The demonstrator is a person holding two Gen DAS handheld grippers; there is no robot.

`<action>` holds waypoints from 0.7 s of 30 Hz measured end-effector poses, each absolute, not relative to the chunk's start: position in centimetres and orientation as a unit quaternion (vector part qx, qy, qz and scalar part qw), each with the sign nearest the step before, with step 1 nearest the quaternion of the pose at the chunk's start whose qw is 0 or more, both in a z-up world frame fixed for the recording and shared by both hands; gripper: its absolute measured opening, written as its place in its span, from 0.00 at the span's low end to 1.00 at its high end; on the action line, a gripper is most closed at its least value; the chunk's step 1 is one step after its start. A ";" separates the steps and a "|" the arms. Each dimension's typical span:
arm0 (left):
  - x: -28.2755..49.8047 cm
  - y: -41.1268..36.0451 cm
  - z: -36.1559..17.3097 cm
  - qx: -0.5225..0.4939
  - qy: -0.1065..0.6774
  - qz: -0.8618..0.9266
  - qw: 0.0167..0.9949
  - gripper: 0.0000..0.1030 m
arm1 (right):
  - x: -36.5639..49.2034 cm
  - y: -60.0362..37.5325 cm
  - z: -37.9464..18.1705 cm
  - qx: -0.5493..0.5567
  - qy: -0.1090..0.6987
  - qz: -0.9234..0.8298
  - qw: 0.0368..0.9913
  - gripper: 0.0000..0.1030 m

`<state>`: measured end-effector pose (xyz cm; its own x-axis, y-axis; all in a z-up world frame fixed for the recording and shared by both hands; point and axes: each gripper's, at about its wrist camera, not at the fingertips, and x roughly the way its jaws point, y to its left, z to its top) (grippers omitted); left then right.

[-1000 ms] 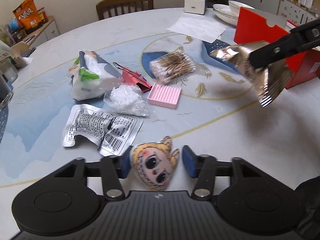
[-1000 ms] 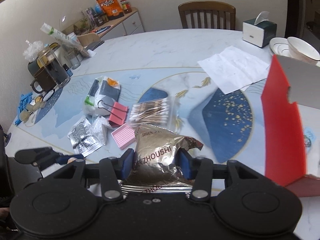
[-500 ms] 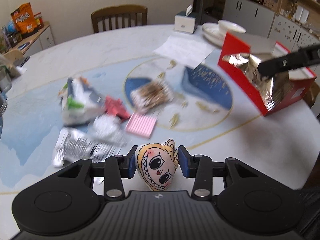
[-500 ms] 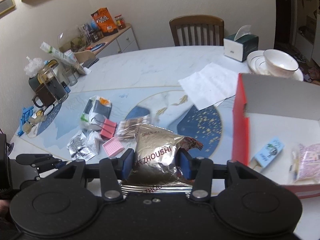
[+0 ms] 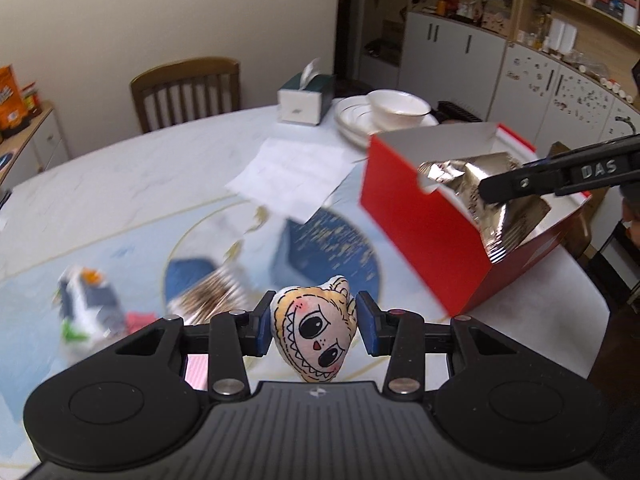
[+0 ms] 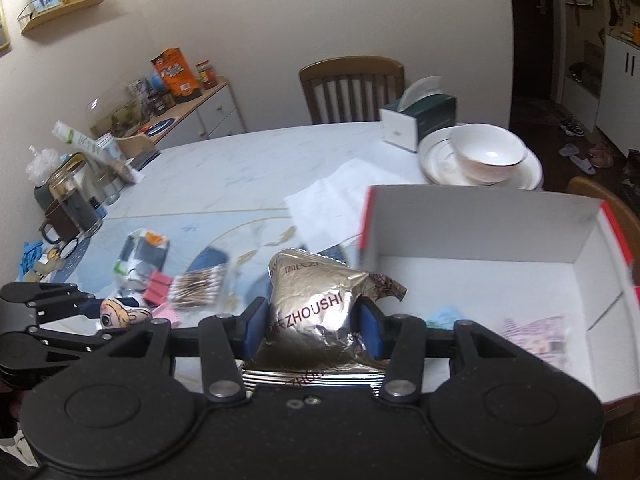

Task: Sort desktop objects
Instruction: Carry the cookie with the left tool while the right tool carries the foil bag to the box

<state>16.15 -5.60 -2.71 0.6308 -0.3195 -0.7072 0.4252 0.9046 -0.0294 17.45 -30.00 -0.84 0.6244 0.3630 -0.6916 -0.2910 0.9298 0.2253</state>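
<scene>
My left gripper [image 5: 314, 330] is shut on a small plush cartoon face [image 5: 314, 338] with yellow hair and holds it above the table. My right gripper [image 6: 310, 328] is shut on a gold foil snack bag [image 6: 316, 316] and holds it over the near left corner of the open red box [image 6: 480, 224]. In the left wrist view the bag [image 5: 492, 196] hangs at the red box [image 5: 424, 240]. A blue packet [image 6: 444, 316] and a pink packet [image 6: 536, 334] lie inside the box.
Cotton swabs [image 6: 200, 286], a pink clip [image 6: 158, 288] and a plastic bag of items [image 6: 142, 256] lie on the table at left. A paper sheet [image 6: 332, 204], bowl on plates [image 6: 486, 156], tissue box [image 6: 416, 120] and chair [image 6: 354, 88] stand behind.
My left gripper closed on the plush face and lifted it off the table. My right gripper carried the foil bag right and up to the red box.
</scene>
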 end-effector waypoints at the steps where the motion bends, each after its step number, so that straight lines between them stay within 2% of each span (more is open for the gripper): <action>1: 16.4 -6.4 -2.5 0.073 0.374 -0.211 0.900 0.39 | 17.6 -30.6 -0.8 0.046 0.393 0.180 0.901 0.46; 21: 20.9 -20.1 -0.7 0.136 0.339 -0.278 0.888 0.39 | 20.0 -40.3 -2.0 0.052 0.390 0.144 0.908 0.46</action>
